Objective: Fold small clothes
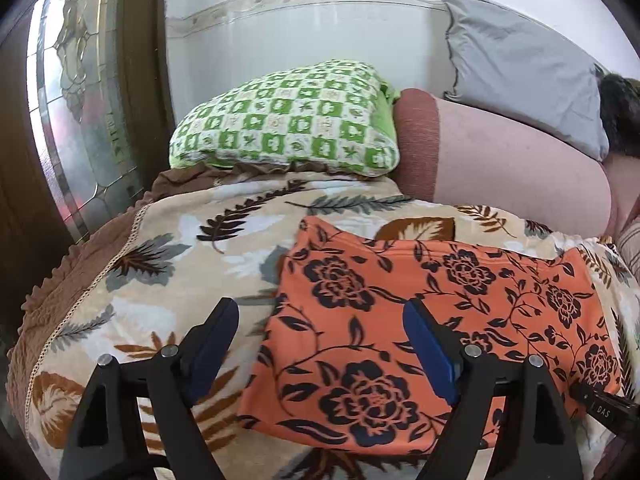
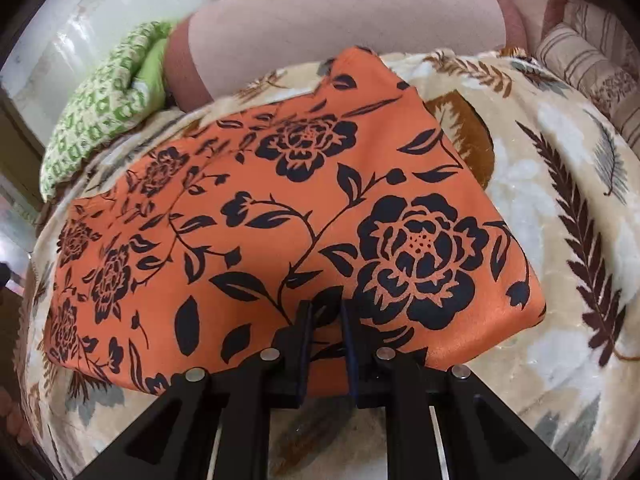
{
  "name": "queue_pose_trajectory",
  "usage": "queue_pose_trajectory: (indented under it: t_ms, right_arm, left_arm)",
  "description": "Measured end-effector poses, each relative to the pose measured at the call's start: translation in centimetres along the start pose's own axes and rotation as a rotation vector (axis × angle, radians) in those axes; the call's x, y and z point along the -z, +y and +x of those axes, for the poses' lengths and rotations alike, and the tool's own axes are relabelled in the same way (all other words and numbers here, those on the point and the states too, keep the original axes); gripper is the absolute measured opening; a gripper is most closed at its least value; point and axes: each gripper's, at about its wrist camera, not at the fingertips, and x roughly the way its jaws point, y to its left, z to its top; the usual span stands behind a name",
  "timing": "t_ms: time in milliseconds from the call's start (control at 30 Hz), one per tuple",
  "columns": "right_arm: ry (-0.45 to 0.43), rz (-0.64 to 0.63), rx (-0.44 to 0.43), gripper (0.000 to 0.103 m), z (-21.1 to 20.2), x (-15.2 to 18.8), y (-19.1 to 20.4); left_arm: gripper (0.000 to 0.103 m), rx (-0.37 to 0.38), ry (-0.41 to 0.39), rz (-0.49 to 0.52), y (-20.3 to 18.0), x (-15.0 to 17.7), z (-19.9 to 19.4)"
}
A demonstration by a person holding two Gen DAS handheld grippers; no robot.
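Garment: orange floral cloth flat on leaf-print blanket, below green checked pillow | left gripper: jaws wide, empty | right gripper: jaws narrow, nothing visibly pinched | advice: pinch near hem, fold evenly.

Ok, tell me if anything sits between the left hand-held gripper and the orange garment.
Nothing visible does. The left hand-held gripper hangs open just above the left edge of the orange floral garment, which lies flat on the leaf-print blanket. The green checked pillow sits well behind it.
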Motion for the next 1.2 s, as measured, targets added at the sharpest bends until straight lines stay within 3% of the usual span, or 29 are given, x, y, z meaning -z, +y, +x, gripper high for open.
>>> queue_pose_trajectory:
  t_ms: [100,300,433,567,900,1000,1133,1200]
  right_arm:
    - [0.003,-0.033,0.006,0.017,-0.6,-0.8,0.7]
    - [-0.113,-0.028,-0.011,0.017,-1.8,-2.8,0.0]
    - [-0.020,0.068,-0.014,0.018,1.2,-3.5,-2.9]
    - [-0.025,0.089,-0.044,0.017,0.9,-4.0,-2.9]
    - [-0.156,0.121,-0.071,0.017,-2.2,-4.3,-2.6]
    - [-0.138,0.103,-0.042,0.017,-1.6,-4.1,-2.2]
    - [-0.029,0.086,0.009,0.018,1.2,-3.6,-2.2]
    - [-0.048,0.062,0.025,0.017,1.0,-3.6,-1.9]
  left_arm:
    - [0.085,-0.008,0.001,0.016,-0.9,0.0,0.4]
    - [0.085,-0.015,0.012,0.059,-2.6,0.4,1.2]
    - [0.085,-0.008,0.012,0.085,-3.6,0.7,1.2]
    - [0.085,0.002,0.007,0.107,-4.5,0.8,1.0]
    - [0.085,0.035,-0.001,0.127,-6.2,0.9,0.3]
    - [0.085,0.036,0.000,0.130,-6.4,1.0,0.3]
    - [0.085,0.038,-0.002,0.132,-6.7,1.0,0.2]
    - [0.085,0.041,-0.003,0.132,-6.8,1.0,0.2]
